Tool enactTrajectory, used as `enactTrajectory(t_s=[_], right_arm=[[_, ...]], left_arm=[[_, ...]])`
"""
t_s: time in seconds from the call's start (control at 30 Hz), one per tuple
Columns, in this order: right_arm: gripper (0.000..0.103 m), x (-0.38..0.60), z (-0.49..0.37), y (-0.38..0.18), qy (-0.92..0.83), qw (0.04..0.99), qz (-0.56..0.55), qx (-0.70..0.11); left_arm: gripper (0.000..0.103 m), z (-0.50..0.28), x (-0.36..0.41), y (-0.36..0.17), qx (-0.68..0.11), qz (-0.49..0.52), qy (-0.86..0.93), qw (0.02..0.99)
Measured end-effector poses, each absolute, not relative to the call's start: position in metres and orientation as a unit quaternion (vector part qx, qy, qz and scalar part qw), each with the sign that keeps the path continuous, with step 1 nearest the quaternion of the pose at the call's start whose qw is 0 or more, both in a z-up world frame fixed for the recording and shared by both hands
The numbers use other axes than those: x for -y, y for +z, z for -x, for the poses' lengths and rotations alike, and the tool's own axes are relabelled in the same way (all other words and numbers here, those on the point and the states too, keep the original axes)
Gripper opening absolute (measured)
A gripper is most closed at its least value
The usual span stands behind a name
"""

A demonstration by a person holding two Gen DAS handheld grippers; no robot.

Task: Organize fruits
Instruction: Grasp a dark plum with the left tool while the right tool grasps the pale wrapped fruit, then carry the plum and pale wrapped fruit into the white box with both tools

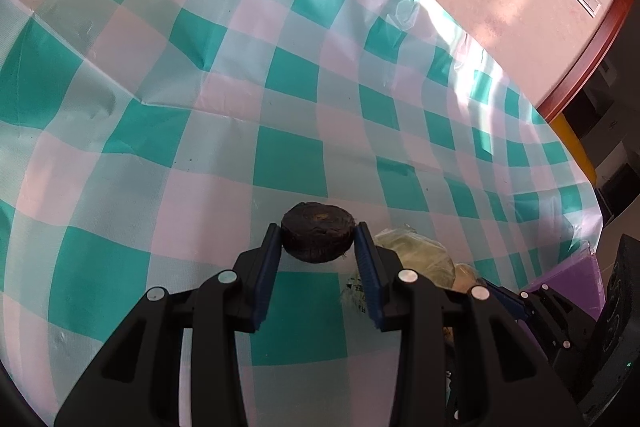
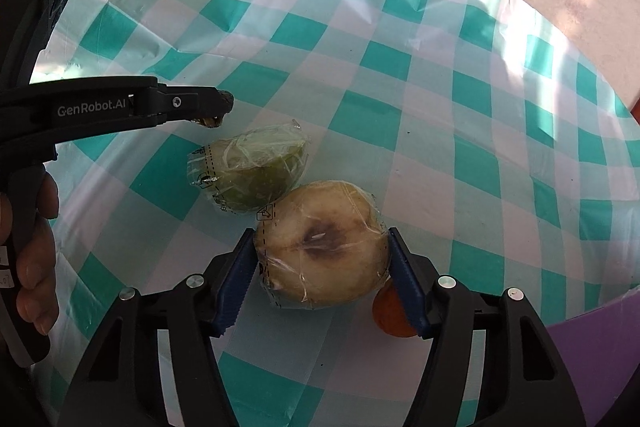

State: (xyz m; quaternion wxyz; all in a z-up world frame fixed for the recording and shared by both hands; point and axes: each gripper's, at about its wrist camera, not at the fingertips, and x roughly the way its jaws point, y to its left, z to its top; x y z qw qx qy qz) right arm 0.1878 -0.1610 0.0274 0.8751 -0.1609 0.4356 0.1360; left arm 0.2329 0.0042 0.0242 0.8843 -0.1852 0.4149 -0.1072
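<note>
Left claw (image 1: pixel 318 241): closed on a dark round fruit (image 1: pixel 318 235), blue pads against both its sides, held clear above the checked table (image 1: pixel 200 147); the fruit's flat face looks up toward twelve o'clock.

Right claw (image 2: pixel 322 267): half open around a wrapped pale cut fruit (image 2: pixel 322 247), pads at or just beside its sides; contact cannot be told. Cut face upward.

A wrapped green fruit (image 2: pixel 250 173) touches it at eleven o'clock. An orange fruit (image 2: pixel 390 315) lies at five o'clock.

table (image 2: pixel 400 75): checked cloth | on it: two wrapped fruit halves (image 2: pixel 248 175), orange fruit (image 2: pixel 386 319)
</note>
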Motion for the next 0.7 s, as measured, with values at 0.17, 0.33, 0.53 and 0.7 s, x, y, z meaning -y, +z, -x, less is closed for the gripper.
enactTrajectory(t_s=[0.17, 0.33, 0.53, 0.7], right_arm=[[0.061, 0.164, -0.182, 0.030, 0.140, 0.879, 0.145, -0.432], [0.061, 0.172, -0.173, 0.040, 0.136, 0.889, 0.110, -0.424], [0.061, 0.178, -0.158, 0.056, 0.137, 0.898, 0.070, -0.413], [0.061, 0.175, -0.145, 0.070, 0.138, 0.903, 0.076, -0.400]], left_arm=[[0.038, -0.232, -0.004, 0.026, -0.413, 0.183, -0.105, 0.886], [0.037, -0.228, -0.005, 0.034, -0.406, 0.173, -0.107, 0.891], [0.037, -0.221, -0.001, 0.047, -0.396, 0.164, -0.113, 0.897], [0.037, -0.212, 0.003, 0.057, -0.388, 0.155, -0.116, 0.901]])
